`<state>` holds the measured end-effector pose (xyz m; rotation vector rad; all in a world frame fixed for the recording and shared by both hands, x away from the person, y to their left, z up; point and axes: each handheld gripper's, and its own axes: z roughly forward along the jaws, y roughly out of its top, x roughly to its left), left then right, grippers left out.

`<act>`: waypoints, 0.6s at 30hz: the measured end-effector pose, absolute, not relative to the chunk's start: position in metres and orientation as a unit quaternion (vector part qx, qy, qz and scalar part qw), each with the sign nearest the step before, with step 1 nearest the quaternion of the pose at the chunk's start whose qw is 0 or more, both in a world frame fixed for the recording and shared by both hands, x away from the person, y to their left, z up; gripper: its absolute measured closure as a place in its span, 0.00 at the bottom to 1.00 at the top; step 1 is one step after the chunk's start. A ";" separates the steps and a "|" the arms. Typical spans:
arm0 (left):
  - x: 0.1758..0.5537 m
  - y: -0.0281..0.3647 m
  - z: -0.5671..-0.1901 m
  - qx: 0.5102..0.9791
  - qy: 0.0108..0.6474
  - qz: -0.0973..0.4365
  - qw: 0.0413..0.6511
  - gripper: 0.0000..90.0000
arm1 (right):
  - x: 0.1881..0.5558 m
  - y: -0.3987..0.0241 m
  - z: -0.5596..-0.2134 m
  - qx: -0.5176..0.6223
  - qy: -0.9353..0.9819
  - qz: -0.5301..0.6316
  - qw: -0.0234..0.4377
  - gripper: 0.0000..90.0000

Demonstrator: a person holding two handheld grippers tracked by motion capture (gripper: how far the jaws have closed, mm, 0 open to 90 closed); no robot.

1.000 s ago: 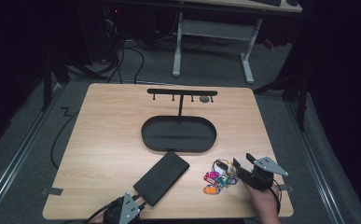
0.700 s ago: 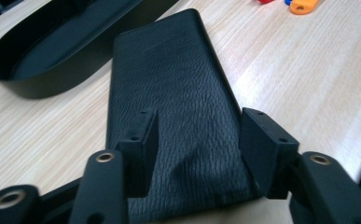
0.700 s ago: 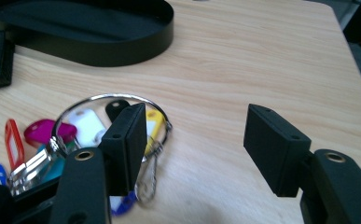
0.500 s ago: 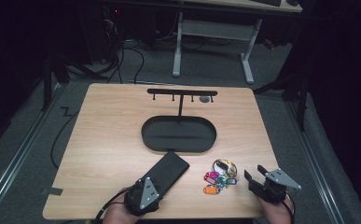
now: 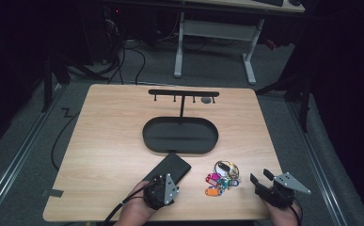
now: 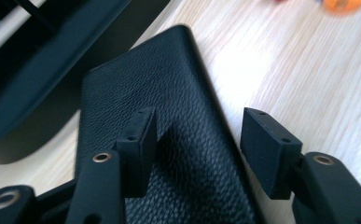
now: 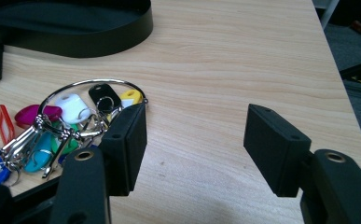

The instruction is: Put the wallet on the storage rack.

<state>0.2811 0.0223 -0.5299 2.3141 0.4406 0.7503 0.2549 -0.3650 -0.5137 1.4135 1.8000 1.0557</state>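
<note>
Black wallet (image 5: 169,170) lies flat near the bench's (image 5: 104,141) front edge, a little left of its middle, far corner pointing at the oval black tray (image 5: 180,135). Grained, leather-like skin in the left gripper view (image 6: 169,116): judged light, somewhat pliant, grippy rather than slick, not fragile.

Left tool (image 5: 163,188) sits over the wallet's near end. Its jaws have just been opening and now stand apart, one pad above the leather, the other out past the wallet's long edge over bare wood; nothing pinched yet.

Best hold, as I read it: across the narrow width at the near end, pads on the two long edges. Lying flat, it gives little to bite on, so one edge may need tipping up first.

Right tool (image 5: 266,184) at the front right corner, released, jaws wide over bare wood. Bunch of coloured key tags on a ring (image 5: 223,177) just beside its left jaw, untouched.
</note>
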 end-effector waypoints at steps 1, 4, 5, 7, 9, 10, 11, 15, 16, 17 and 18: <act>0.281 0.022 -0.530 0.884 0.168 0.287 0.328 0.53 | 0.255 -0.365 -0.514 0.534 0.680 0.399 0.306 0.44; 0.279 0.024 -0.531 0.880 0.176 0.291 0.330 0.55 | 0.258 -0.362 -0.513 0.532 0.681 0.403 0.301 0.44; 0.279 0.024 -0.531 0.881 0.177 0.291 0.329 0.56 | 0.258 -0.361 -0.513 0.531 0.682 0.404 0.300 0.44; 0.278 0.025 -0.531 0.881 0.176 0.292 0.328 0.59 | 0.259 -0.360 -0.513 0.530 0.683 0.404 0.298 0.44; 0.278 0.027 -0.529 0.881 0.175 0.291 0.330 0.63 | 0.260 -0.360 -0.513 0.528 0.685 0.404 0.299 0.44; 0.279 0.031 -0.527 0.881 0.177 0.282 0.337 0.71 | 0.261 -0.359 -0.514 0.528 0.684 0.406 0.296 0.44; 0.279 0.032 -0.526 0.881 0.177 0.282 0.336 0.73 | 0.261 -0.359 -0.514 0.532 0.682 0.408 0.293 0.44; 0.279 0.038 -0.524 0.878 0.175 0.281 0.346 0.80 | 0.263 -0.360 -0.514 0.532 0.682 0.410 0.291 0.44; 0.278 0.039 -0.523 0.876 0.176 0.280 0.352 0.82 | 0.263 -0.360 -0.514 0.532 0.682 0.410 0.290 0.44; 0.278 0.041 -0.522 0.873 0.178 0.279 0.358 0.83 | 0.263 -0.360 -0.514 0.533 0.682 0.410 0.289 0.44; 0.278 0.041 -0.522 0.873 0.178 0.279 0.358 0.84 | 0.263 -0.360 -0.514 0.532 0.682 0.410 0.289 0.44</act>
